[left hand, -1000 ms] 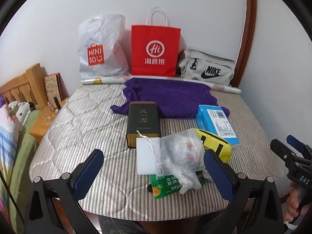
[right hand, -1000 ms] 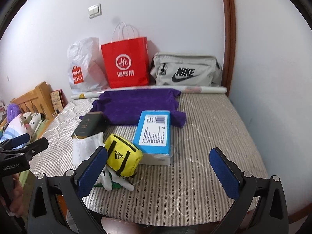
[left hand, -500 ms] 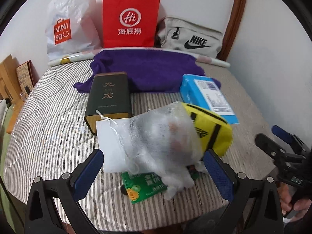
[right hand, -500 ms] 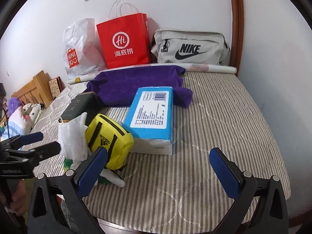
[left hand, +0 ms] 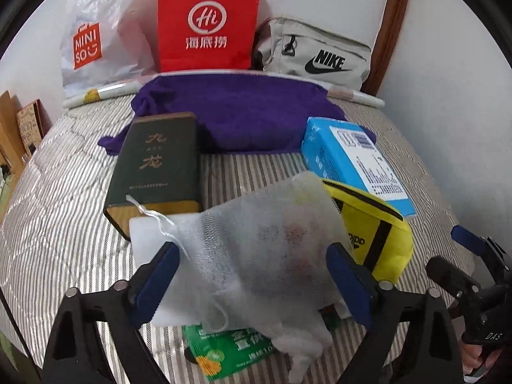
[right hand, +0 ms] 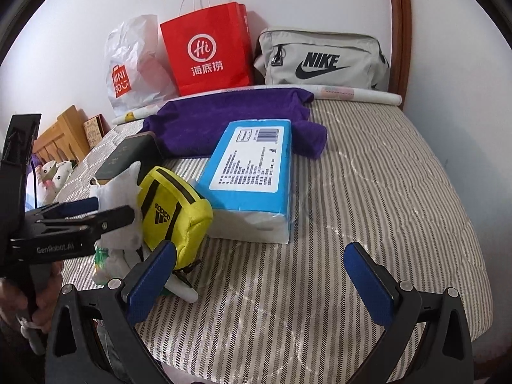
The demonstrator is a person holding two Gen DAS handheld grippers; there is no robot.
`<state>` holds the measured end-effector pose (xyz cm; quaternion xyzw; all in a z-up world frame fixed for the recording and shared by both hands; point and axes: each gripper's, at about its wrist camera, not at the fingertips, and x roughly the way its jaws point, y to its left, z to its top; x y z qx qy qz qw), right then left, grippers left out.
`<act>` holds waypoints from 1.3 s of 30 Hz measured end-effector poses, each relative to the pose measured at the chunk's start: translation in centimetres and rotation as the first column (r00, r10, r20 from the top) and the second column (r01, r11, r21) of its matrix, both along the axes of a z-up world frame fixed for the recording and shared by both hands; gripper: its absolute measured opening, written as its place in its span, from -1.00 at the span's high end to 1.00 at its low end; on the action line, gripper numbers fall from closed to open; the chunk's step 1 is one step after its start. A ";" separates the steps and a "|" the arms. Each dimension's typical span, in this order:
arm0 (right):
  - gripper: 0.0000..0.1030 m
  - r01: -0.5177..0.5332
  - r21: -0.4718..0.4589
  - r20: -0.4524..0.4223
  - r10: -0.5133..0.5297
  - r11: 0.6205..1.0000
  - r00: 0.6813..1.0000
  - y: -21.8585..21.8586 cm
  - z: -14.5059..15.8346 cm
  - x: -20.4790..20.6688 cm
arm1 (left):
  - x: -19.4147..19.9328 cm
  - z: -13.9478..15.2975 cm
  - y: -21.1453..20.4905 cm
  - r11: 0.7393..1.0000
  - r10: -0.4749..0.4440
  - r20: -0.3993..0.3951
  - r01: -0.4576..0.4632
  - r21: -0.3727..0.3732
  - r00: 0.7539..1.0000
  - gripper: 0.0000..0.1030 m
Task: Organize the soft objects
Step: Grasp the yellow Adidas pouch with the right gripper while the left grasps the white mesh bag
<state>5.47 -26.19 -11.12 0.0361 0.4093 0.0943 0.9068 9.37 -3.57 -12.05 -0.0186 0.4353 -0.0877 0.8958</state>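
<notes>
**Left gripper straddling the mesh pouch at the mattress's near edge**

We start at the left. The dark green box [left hand: 156,166] lies lengthwise on the striped mattress [left hand: 57,198], left of centre. Just beside its near end is a flat white foam sheet [left hand: 144,240]. On that sheet sits the white mesh pouch [left hand: 265,249], close to the near edge, covering part of a green packet [left hand: 230,352].

Our left gripper [left hand: 252,278] has its blue pads on either side of the pouch. The jaws have just been closing but remain wide, and we cannot tell whether the pads touch the mesh yet.

To the right, the yellow pouch [left hand: 371,236] leans against the mesh pouch. The blue tissue pack [right hand: 252,172] lies next to it, towards the middle. Behind both, the purple towel [right hand: 230,118] spreads near the far edge.

Our right gripper [right hand: 259,275] hangs over bare mattress near the near edge. Its fingers are wide apart with nothing between them.
</notes>
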 end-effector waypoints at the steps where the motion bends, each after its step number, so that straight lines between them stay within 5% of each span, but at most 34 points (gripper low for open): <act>1: -1.00 -0.001 0.000 -0.004 0.001 1.000 1.000 0.0 -0.2 0.1 | -0.1 0.2 0.0 1.000 -0.001 0.014 0.001 0.012 1.000 -0.37; 4: -1.00 -0.001 0.010 -0.013 0.001 1.000 1.000 0.0 -0.6 0.3 | 0.0 0.4 0.0 0.999 -0.016 0.023 0.015 0.046 1.000 0.34; 10: -0.99 -0.042 0.074 -0.024 0.043 0.996 0.999 0.8 -1.1 0.5 | -0.2 0.1 1.1 1.000 -0.019 0.010 0.019 0.009 1.000 0.78; 22: -0.52 -0.100 0.155 -0.051 0.109 0.983 0.993 3.3 -2.1 2.7 | -1.5 2.4 4.8 0.999 0.036 0.053 -0.035 -0.022 0.998 0.82; 27: 0.18 -0.147 0.169 -0.079 0.162 0.975 0.984 4.8 -2.5 3.4 | -1.9 2.0 6.6 0.997 0.077 0.047 -0.078 0.019 0.996 0.82; 39: 0.53 -0.173 0.116 -0.015 0.176 0.978 0.984 3.9 -0.4 1.0 | -2.4 -0.3 10.9 0.982 0.190 -0.020 -0.190 0.013 0.982 0.82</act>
